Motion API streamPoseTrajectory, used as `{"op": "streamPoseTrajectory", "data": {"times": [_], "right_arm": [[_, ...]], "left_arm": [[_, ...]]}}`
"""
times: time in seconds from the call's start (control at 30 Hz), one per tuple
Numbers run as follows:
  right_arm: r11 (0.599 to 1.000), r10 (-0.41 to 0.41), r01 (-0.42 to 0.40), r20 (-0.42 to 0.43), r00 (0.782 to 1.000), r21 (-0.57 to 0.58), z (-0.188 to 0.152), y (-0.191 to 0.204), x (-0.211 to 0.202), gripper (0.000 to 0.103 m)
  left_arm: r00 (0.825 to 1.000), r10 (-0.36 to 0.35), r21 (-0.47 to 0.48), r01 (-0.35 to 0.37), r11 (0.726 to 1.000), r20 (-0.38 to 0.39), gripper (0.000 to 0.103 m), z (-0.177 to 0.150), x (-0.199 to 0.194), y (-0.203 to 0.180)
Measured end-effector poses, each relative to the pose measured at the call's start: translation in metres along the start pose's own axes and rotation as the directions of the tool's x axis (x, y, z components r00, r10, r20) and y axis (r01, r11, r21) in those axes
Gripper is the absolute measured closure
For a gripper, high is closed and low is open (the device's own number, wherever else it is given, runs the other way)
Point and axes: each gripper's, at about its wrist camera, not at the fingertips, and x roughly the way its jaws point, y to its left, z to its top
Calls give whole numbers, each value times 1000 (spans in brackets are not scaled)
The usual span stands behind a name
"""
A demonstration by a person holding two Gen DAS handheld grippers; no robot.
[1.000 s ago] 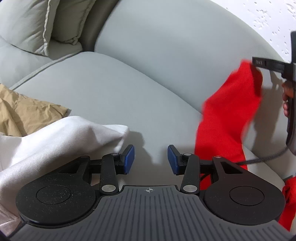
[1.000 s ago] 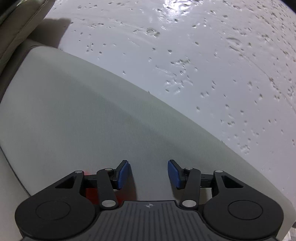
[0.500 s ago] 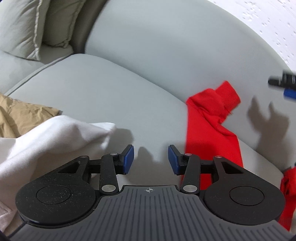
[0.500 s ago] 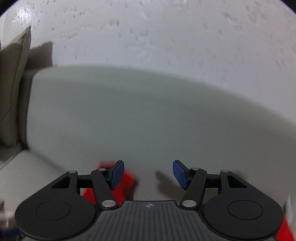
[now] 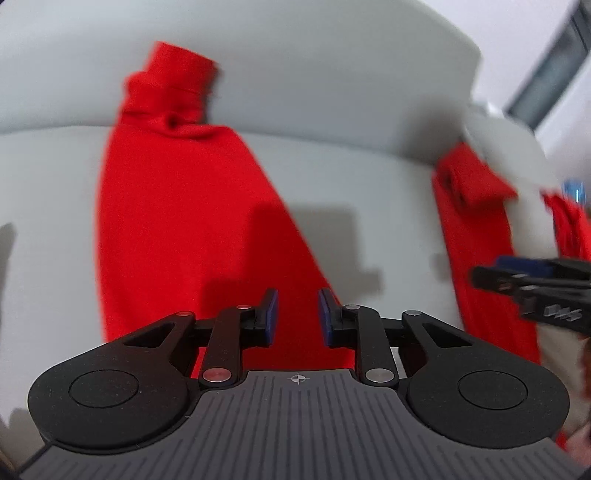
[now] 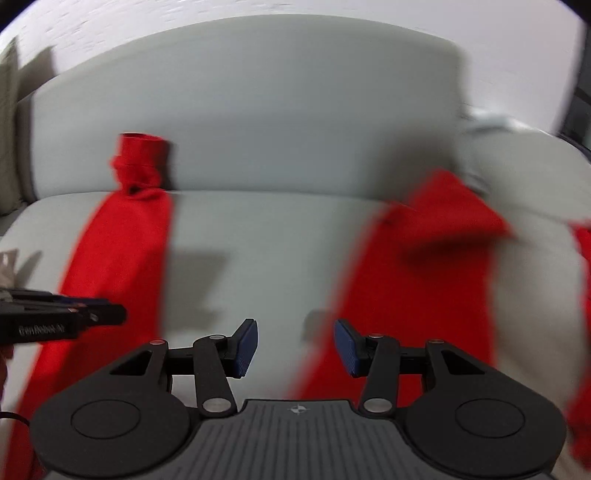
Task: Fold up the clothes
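1. The red garment (image 5: 177,229) lies spread on the seat of the light grey sofa (image 5: 332,85). Two long strips of it run up the cushion, and the left strip's cuffed end (image 5: 173,85) is propped against the backrest.
2. A second ago the right claw held that red cloth up in the air beside the backrest; now the cloth is down on the seat and lies free of both claws.
3. The white and tan fabrics that filled the left wrist view earlier are gone from it; red cloth now fills the space ahead of the left claw (image 5: 295,314).
4. The left claw points steeply down over the left strip. Its jaws are closing, narrower than before, with nothing pinched between the blue pads (image 5: 271,312).
5. The right claw (image 6: 293,347) points down over the bare grey gap between the two strips. Its jaws are closing too, but stand fairly wide and hold nothing.
6. Each claw shows in the other's view as a dark bar entering from the side.
7. The cloth looks soft and matte, with a ribbed, bunched cuff; the right strip (image 6: 424,266) is blurred, and its end is folded over.
8. The sofa upholstery is smooth and rounded, and a speckled white wall (image 6: 258,7) stands behind it.
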Motion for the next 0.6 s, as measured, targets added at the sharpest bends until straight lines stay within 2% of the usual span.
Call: {"op": "streamPoseTrajectory", "data": {"times": [0.13,0.23,0.37,0.47,0.6], "right_arm": [[997,-82,81,29,996,19,6,-54,-5,57],[994,-105,103,102,989,20,42,-79,7,57],[994,-109,112,133,985,-14,96,-86,51,57],[991,-128,132,116,985,-28,124,-87,85,58],[988,-151,151,32,988,-14,154,-89,141,63]], "left_arm": [[999,37,-28,-37,999,-1,75,0,9,-1],[999,47,-81,-45,996,20,74,5,10,5],[996,77,-111,-72,991,49,71,12,10,16],[995,93,-137,-86,987,45,71,13,16,25],[995,85,-146,-78,986,44,71,15,20,29]]}}
